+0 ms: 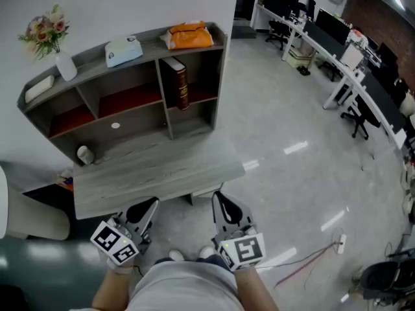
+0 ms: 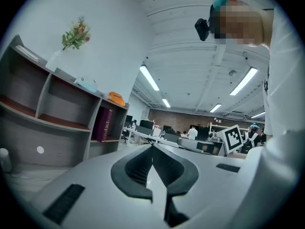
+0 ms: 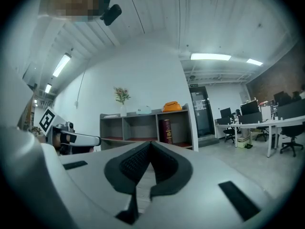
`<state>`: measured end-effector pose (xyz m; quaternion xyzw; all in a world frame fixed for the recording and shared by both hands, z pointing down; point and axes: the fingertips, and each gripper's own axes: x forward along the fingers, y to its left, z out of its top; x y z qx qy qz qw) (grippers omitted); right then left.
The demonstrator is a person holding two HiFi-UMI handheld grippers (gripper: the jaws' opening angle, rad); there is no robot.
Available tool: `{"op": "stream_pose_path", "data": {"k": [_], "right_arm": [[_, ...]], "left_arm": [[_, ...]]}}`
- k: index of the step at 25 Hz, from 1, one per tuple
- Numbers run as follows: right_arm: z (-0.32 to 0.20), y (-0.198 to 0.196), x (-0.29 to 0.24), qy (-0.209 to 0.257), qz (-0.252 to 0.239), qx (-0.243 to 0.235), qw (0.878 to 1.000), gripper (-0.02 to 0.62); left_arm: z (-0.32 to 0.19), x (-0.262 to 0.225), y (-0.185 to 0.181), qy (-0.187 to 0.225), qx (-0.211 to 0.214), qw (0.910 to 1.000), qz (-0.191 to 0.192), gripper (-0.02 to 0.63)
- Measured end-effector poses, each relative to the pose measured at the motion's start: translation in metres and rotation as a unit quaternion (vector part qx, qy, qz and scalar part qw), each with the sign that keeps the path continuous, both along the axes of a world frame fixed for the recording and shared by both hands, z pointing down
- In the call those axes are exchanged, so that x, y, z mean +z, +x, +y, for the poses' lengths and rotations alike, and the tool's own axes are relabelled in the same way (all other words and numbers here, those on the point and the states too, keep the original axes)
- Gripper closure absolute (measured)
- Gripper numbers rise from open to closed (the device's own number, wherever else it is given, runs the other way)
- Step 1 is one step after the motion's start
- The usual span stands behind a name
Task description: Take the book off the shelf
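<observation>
A dark red book (image 1: 180,84) stands upright in the right-hand compartment of the grey shelf (image 1: 153,45), which sits at the back of a grey table (image 1: 155,170). The book also shows in the left gripper view (image 2: 104,124) and the right gripper view (image 3: 166,131). My left gripper (image 1: 152,204) and right gripper (image 1: 219,197) hang level at the table's near edge, far short of the shelf. In each gripper's own view, the left gripper (image 2: 152,147) and the right gripper (image 3: 150,144), the jaws meet with nothing between them.
On the shelf top stand a flower vase (image 1: 65,65), a pale blue box (image 1: 123,50) and an orange bag (image 1: 189,36). A small white cup (image 1: 84,154) sits on the table by the shelf. Office desks with monitors and chairs (image 1: 350,50) fill the right side. A cable (image 1: 311,259) lies on the floor.
</observation>
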<state>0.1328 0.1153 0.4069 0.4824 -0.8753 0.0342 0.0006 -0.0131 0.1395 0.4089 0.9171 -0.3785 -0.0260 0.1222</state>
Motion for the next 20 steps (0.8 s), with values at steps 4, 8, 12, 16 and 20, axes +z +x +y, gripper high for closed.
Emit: {"op": "stream_pose_path", "data": {"k": [4,8,12,16,20], "right_arm": [[-0.001,0.014,0.000,0.005,-0.005,-0.005,1.000,0.578],[0.001,0.028,0.002,-0.002,-0.022,-0.011,1.000,0.578],[-0.003,0.037,0.014,-0.016,-0.016,-0.019,1.000,0.577],[-0.017,0.042,0.028,-0.034,-0.032,-0.015,0.999,0.577],[-0.041,0.047,0.038,-0.048,-0.045,0.007,0.998,0.577]], "left_arm": [[0.000,0.000,0.017,0.002,-0.004,1.0000,-0.008,0.591],[0.002,0.009,0.034,-0.007,-0.011,0.9998,-0.015,0.591],[-0.002,0.016,0.043,-0.018,-0.017,0.9996,-0.015,0.591],[-0.016,0.026,0.040,-0.023,-0.021,0.9993,-0.019,0.591],[-0.038,0.030,0.035,-0.026,-0.018,0.9994,-0.017,0.591]]}}
